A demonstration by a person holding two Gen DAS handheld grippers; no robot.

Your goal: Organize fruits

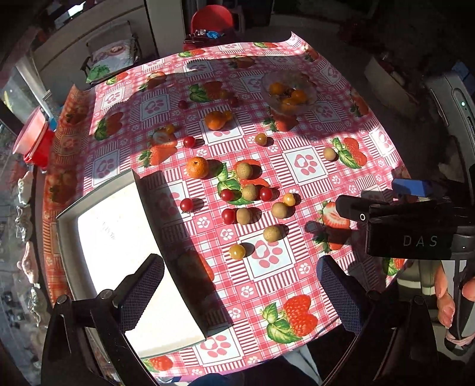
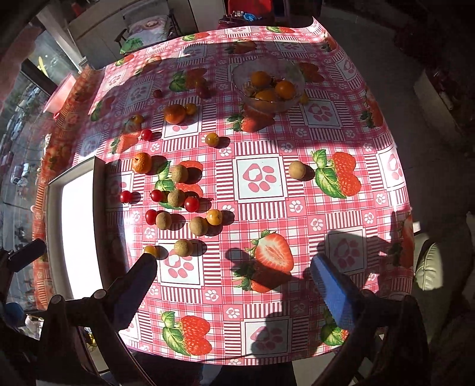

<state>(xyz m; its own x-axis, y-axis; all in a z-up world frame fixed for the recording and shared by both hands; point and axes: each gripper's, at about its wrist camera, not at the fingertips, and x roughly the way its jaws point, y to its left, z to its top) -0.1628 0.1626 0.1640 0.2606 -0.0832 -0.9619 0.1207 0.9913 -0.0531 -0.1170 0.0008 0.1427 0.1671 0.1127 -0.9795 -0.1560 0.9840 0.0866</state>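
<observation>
Loose fruit lies on the strawberry-print tablecloth: an orange mandarin, red cherry tomatoes, tan longans and yellow tomatoes. A glass bowl at the back holds orange fruits. An empty white tray sits at the left. My left gripper is open and empty above the front of the table. My right gripper is open and empty; it also shows at the right in the left wrist view. The same mandarin, bowl and tray show in the right wrist view.
A second mandarin and a lone longan lie apart from the cluster. A red chair stands behind the table. Red tubs stand off the table's left edge. A cushioned seat is at the right.
</observation>
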